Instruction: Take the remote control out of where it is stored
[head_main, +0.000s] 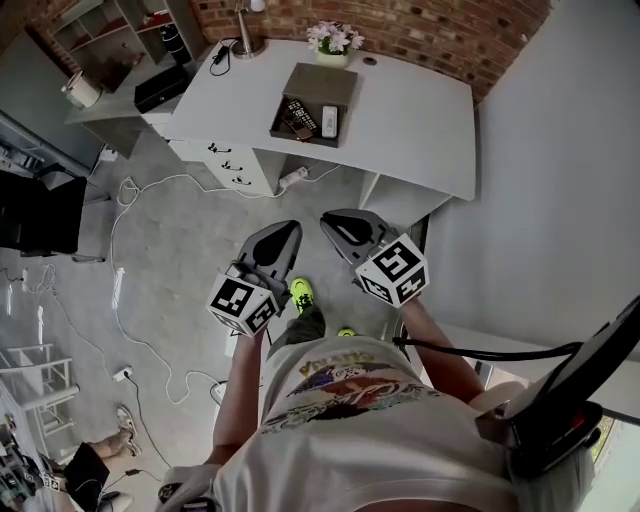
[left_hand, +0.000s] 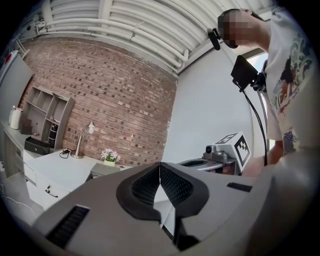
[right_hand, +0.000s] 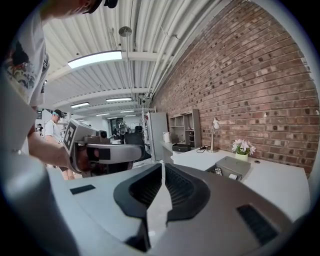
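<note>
- While it hangs in mid-air in front of the person's body, the left gripper (left_hand: 160, 166) has its jaws clenched tip to tip, with nothing between the ribbed pads (left_hand: 145, 187).
- The right gripper (right_hand: 162, 166) is likewise pressed fully closed and carries nothing. Its jaws meet along one thin seam.
- In the head view the two grippers sit side by side, near each other but apart. Both point forward towards the desk (head_main: 420, 110) and touch nothing.
- Below them are the grey floor (head_main: 190, 240) and the person's bright green shoe (head_main: 300, 293).
- The white desk stands well ahead of both grippers, set against a brick wall (head_main: 440, 35).
- On the desk top rests an open grey box (head_main: 325, 82). The remote control (head_main: 299, 118), a dark one, lies inside it next to a white remote (head_main: 330, 121).
- Behind the box sits a pot of pale flowers (head_main: 335, 40), and further left on the desk stands a desk lamp (head_main: 245, 35).
- A white cable (head_main: 130, 250) snakes across the floor in front of the desk, to the left.
</note>
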